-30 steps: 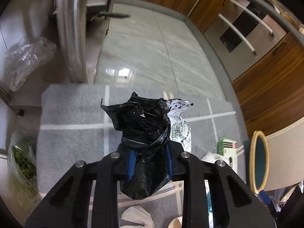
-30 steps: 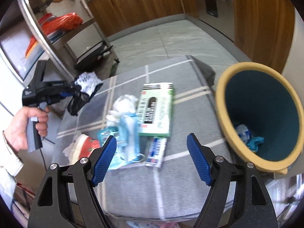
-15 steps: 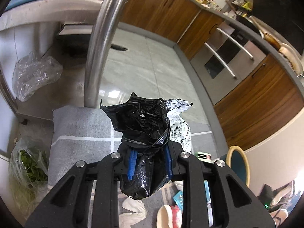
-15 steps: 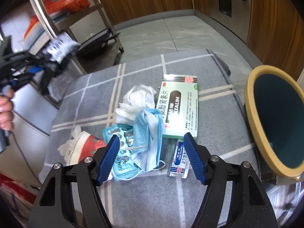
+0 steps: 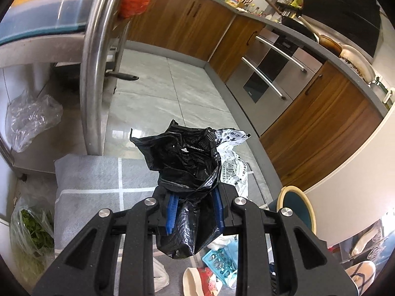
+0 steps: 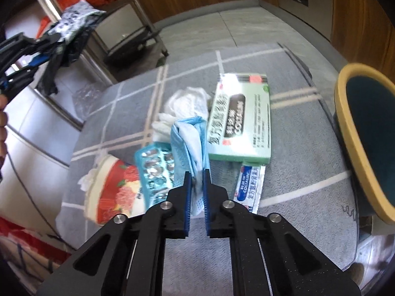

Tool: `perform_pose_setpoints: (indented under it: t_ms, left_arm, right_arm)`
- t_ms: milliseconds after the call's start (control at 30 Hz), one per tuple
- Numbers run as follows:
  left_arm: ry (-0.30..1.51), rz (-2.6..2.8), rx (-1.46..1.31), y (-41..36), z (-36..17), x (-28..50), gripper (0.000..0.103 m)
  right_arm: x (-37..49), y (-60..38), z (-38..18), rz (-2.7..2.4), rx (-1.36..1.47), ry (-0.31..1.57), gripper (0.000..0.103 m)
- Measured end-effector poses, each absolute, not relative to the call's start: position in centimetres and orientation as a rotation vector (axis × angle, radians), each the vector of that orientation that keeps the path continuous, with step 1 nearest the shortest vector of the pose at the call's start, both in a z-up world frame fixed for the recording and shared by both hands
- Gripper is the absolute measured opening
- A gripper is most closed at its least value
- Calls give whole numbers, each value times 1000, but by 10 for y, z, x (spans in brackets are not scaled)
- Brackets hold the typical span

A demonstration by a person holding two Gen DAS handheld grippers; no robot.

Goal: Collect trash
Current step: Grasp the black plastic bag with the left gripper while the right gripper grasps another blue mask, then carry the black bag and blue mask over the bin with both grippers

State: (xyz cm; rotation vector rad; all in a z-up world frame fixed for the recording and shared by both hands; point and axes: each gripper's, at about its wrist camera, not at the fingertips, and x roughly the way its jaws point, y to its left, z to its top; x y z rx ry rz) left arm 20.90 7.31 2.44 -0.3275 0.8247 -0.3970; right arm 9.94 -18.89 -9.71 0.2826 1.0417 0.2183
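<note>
My left gripper [image 5: 195, 207] is shut on a crumpled black plastic bag [image 5: 185, 162] with a white printed bag [image 5: 234, 170] bunched beside it, held up above the grey checked cushion [image 5: 93, 180]. It also shows at the upper left of the right wrist view [image 6: 49, 46]. My right gripper [image 6: 196, 175] is shut on a blue face mask [image 6: 190, 140] lying among trash on the cushion [image 6: 296, 197]: a green medicine box [image 6: 240, 118], white tissue [image 6: 185, 103], a blister pack [image 6: 154, 165], a red paper cup [image 6: 113, 190], a sachet [image 6: 249, 185].
A yellow-rimmed teal bin [image 6: 367, 133] stands at the cushion's right edge; it also shows in the left wrist view [image 5: 296, 207]. A steel shelf post [image 5: 96, 74], clear bags [image 5: 29, 120] and a bag of greens [image 5: 32, 231] are on the left. Wooden cabinets [image 5: 321, 123] line the tiled floor.
My right gripper moved down to the trash pile and shut on the blue mask. My left gripper lifted the black bag higher and tilted its view up.
</note>
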Motion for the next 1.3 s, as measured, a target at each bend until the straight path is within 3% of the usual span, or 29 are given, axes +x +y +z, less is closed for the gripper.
perform_pose_setpoints:
  t_ms: [667,1300]
  left_arm:
    - [773,-443,-319,22,45,155,24]
    - [811,-620,-257,-127,30,147,24]
  right_arm:
    - [68,-246,-16,223,340,837,7]
    - [18,-367,2,24,443,729,7]
